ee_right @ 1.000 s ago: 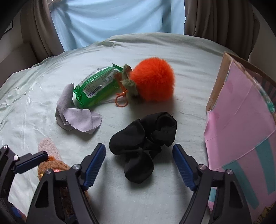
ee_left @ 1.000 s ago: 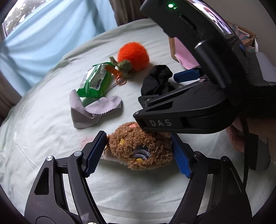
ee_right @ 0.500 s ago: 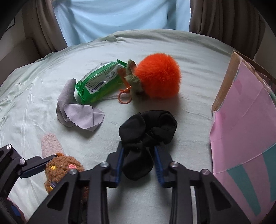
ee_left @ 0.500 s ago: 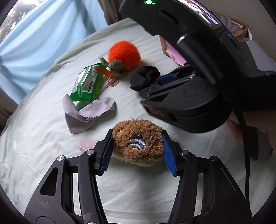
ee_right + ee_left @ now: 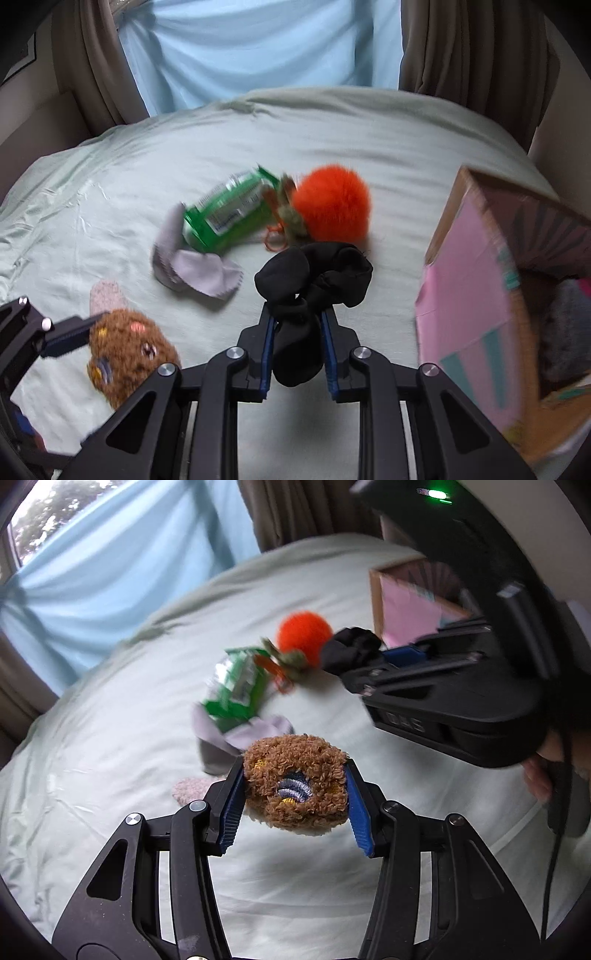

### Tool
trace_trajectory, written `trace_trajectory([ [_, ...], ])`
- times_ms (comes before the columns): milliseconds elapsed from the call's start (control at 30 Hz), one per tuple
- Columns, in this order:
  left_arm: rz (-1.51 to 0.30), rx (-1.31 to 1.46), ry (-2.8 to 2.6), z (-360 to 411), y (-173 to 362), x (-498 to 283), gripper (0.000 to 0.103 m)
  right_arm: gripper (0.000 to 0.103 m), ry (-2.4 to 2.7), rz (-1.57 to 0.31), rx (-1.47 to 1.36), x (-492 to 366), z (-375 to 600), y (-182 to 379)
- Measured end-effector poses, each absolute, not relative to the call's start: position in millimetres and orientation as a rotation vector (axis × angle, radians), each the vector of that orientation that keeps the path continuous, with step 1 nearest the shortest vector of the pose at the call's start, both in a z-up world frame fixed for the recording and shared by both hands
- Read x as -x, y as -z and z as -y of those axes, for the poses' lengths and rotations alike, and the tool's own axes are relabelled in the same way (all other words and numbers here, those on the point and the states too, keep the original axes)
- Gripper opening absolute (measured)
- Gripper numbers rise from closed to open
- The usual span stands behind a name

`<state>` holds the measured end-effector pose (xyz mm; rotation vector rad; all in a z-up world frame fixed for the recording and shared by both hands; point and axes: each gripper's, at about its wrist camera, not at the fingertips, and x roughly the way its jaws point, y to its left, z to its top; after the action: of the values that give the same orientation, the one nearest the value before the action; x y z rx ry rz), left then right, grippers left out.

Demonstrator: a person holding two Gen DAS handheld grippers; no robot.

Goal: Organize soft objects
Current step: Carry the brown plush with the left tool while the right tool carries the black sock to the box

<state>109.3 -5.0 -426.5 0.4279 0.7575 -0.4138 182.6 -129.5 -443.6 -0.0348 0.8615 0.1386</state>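
Two items in my grip | left gripper [image 5: 295, 805] clamps plush [image 5: 295, 781], right gripper [image 5: 298, 350] clamps sock [image 5: 314, 280], both clear of bed [image 5: 110, 206] | step: carry | next: over box [image 5: 476, 280], release inside

Brown curly plush [image 5: 295, 781] and black sock [image 5: 314, 284] held above bed.

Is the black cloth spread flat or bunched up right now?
Bunched up. The black cloth is a crumpled wad pinched between the right tongs, its folds bulging above the pads.
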Motion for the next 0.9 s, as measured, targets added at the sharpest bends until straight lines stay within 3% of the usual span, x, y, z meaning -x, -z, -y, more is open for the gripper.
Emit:
trace_trajectory([
  [567, -0.708, -0.251, 0.384, 6, 206, -89, 0.046, 0.021, -0.05, -0.754, -0.025, -97, 151, 217],
  [900, -0.707, -0.15, 0.395, 88, 148, -83, 0.046, 0.021, -0.053, -0.714, -0.035, -62, 235, 150],
])
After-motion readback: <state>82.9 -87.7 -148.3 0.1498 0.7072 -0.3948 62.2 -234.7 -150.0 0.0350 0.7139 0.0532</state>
